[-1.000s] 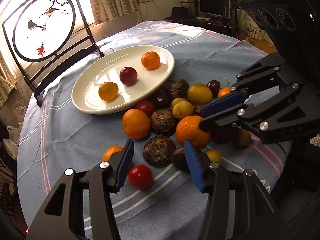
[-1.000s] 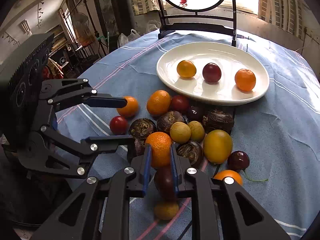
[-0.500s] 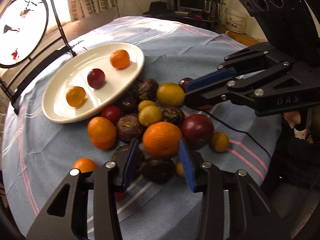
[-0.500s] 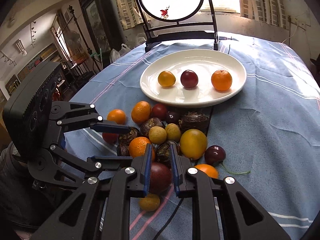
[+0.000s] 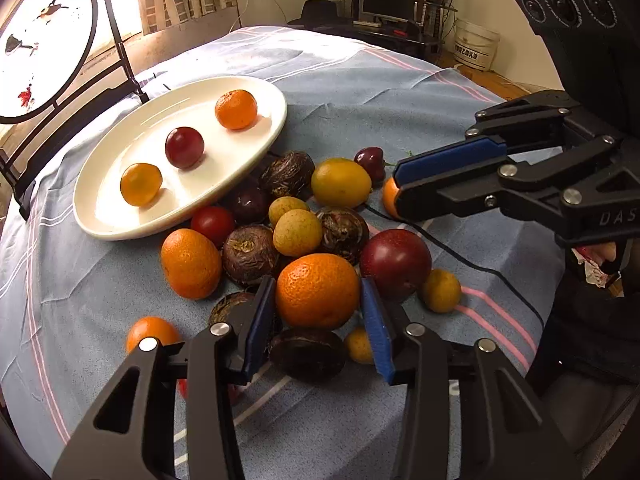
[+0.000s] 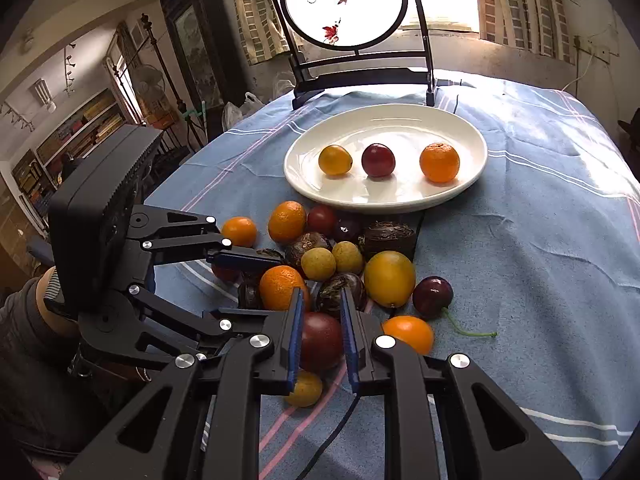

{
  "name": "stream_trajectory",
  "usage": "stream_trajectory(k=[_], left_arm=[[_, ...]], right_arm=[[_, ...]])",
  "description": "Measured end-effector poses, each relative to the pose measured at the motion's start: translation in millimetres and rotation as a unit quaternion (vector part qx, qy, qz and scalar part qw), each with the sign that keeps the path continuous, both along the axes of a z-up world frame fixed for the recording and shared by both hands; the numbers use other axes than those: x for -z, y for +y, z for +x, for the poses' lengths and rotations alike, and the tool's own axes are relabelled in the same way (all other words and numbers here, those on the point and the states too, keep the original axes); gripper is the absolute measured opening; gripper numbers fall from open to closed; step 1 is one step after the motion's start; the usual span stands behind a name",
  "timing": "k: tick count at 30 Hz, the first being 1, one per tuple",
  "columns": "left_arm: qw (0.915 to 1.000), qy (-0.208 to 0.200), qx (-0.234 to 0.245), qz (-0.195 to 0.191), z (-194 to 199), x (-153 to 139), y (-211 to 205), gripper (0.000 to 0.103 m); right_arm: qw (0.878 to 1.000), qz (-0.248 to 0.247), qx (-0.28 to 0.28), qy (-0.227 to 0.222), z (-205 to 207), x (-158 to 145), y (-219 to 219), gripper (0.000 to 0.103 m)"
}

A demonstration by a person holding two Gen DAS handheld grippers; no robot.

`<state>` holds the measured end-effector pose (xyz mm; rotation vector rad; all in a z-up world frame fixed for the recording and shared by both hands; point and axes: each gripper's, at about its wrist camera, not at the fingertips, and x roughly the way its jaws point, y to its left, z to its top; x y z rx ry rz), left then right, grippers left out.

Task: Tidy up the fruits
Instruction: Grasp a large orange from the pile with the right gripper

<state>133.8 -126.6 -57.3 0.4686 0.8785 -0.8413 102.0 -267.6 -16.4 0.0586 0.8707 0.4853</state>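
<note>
A: Left tool [image 5: 318, 320] has just been closing; its pads flank the big orange [image 5: 318, 295] without visibly pinching; right tool [image 6: 320, 340] is pressed onto the dark red plum [image 6: 320, 342].

B: Both sit in the pile near the white plate [image 5: 256, 160]; a slipping orange could scatter its neighbours.

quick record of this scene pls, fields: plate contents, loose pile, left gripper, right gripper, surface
plate contents: white plate holds three fruits in a row: small yellow-orange one, dark red one, orange one
loose pile: mixed fruit on the cloth beside the plate
left gripper: jaws around the big orange, just eased slightly wider
right gripper: shut, empty, above the dark red plum
surface: blue striped tablecloth
</note>
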Motion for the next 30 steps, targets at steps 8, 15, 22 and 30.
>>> stream_trajectory(k=[8, 15, 22, 30], left_arm=[[1.0000, 0.003, 0.007, -0.001, -3, 0, 8, 0.041], [0.9999, 0.000, 0.013, -0.004, -3, 1, 9, 0.043], [0.9993, 0.014, 0.026, -0.023, -3, 2, 16, 0.045], [0.9993, 0.014, 0.030, -0.016, 0, 7, 2, 0.049]], right_arm=[[0.997, -0.043, -0.064, 0.008, 9, 2, 36, 0.069], [0.986, -0.085, -0.127, 0.059, 27, 1, 65, 0.047], [0.975, -0.061, -0.171, 0.128, 48, 10, 66, 0.043], [0.969, -0.092, -0.178, 0.147, 58, 22, 66, 0.036]])
